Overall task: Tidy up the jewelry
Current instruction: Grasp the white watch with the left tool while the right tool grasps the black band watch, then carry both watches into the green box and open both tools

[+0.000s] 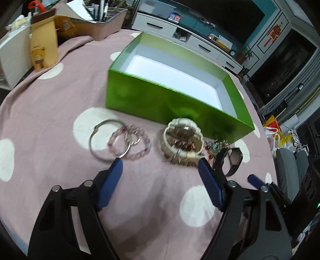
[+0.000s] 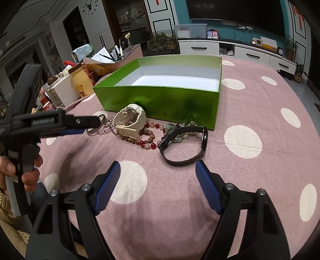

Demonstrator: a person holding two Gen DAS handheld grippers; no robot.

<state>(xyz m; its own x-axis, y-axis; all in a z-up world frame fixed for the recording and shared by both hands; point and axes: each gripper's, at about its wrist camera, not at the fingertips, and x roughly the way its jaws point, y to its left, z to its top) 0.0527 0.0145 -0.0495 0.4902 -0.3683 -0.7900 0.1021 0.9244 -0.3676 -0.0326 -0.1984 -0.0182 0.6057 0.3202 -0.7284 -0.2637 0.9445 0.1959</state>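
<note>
While both grippers, left gripper (image 1: 160,162) and right gripper (image 2: 158,165), stand wide open and empty, the green box (image 1: 160,100) holds nothing; advisable to pinch the cream watch (image 1: 183,144) by its strap, clear of the beads (image 2: 148,138).

A home living room: a wall television (image 2: 236,14) above a white media cabinet (image 2: 236,50), potted plants (image 2: 291,47), wall clock (image 2: 90,7).

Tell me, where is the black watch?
The black watch lies on the pink dotted cloth, right of the cream watch and the beads, just before the green box.
</note>
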